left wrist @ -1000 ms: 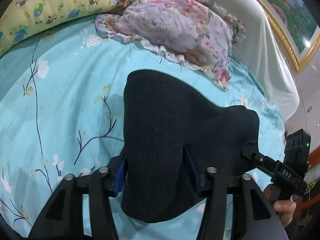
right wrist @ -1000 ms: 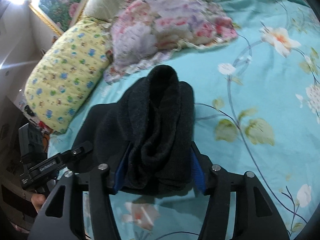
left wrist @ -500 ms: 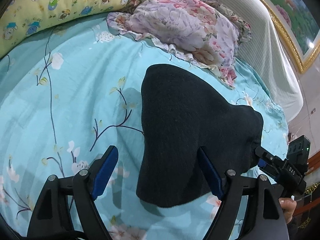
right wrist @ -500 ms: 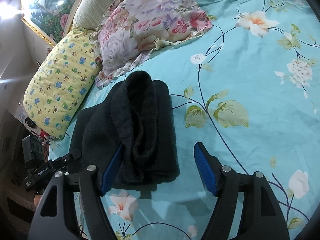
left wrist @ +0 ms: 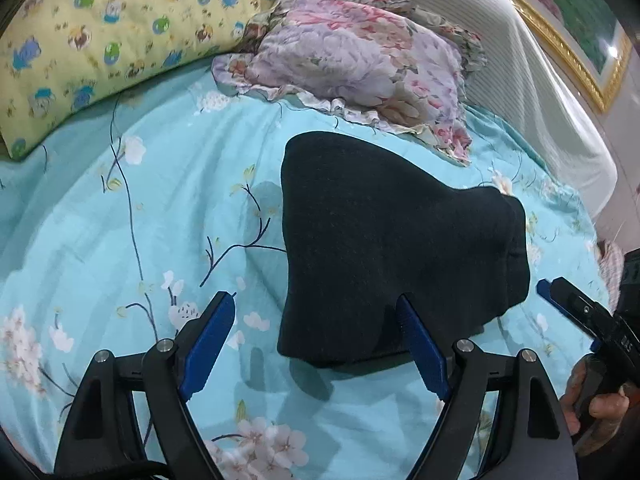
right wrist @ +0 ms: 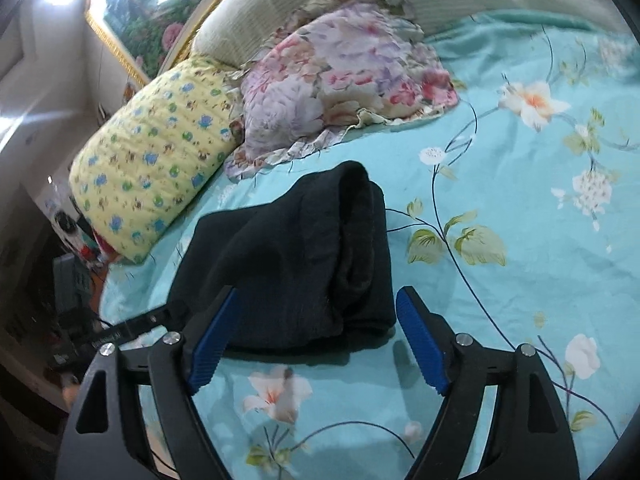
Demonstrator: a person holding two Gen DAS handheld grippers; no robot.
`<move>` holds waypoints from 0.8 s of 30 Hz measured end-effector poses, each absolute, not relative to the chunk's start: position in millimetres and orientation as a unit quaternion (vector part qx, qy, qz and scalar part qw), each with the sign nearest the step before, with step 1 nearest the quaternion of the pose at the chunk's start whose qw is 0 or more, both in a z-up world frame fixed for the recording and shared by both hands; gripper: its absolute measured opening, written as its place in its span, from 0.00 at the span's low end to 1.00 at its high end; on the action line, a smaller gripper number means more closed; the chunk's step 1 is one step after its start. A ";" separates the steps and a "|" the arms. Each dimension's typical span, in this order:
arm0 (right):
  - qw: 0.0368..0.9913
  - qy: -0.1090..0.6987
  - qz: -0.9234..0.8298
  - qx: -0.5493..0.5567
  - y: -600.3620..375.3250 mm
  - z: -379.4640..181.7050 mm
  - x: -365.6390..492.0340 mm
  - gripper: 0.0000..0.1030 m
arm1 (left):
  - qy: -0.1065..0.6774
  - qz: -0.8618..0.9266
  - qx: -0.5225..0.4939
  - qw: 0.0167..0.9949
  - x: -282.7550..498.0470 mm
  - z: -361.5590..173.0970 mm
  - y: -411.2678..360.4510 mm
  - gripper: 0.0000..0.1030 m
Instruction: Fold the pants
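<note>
The black pants lie folded in a thick bundle on the turquoise floral bedsheet. My left gripper is open, its right blue pad at the bundle's near edge, its left pad over bare sheet. In the right wrist view the pants show their rolled end. My right gripper is open and straddles the near end of the bundle without holding it. The right gripper also shows at the right edge of the left wrist view.
A yellow cartoon-print pillow and a pink floral pillow lie at the head of the bed, beyond the pants. A padded white headboard and a gold-framed picture stand behind. The bed edge is at the left in the right wrist view.
Both grippers were shut on the pants a second ago. They have opened, let the bundle rest on the sheet, and drawn back a little.
</note>
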State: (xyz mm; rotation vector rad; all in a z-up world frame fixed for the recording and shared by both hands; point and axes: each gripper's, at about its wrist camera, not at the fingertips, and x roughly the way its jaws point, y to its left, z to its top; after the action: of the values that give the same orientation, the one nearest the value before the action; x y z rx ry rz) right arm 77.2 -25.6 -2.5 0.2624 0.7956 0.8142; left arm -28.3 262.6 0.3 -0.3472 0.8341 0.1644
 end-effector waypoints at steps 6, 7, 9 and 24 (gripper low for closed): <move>0.846 0.357 0.387 0.082 -20.6 -4.0 58.8 0.84 | 0.408 0.077 -0.157 0.896 -37.4 -2.2 255.8 0.81; 0.847 0.358 0.386 0.079 -19.6 -4.6 57.8 0.84 | 0.408 0.078 -0.155 0.897 -39.8 -2.3 254.5 0.81; 0.848 0.358 0.384 0.072 -18.5 -6.3 55.1 0.84 | 0.404 0.078 -0.149 0.899 -43.7 -1.8 252.1 0.81; 0.858 0.347 0.378 0.019 -4.6 -13.8 32.3 0.87 | 0.396 0.117 -0.044 0.910 -52.6 -1.9 221.3 0.84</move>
State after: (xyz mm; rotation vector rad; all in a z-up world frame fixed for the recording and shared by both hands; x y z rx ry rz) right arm 32.3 -4.6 -13.8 0.0408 0.7296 0.7941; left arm -52.6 221.2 -1.9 -0.0907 0.8170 0.2417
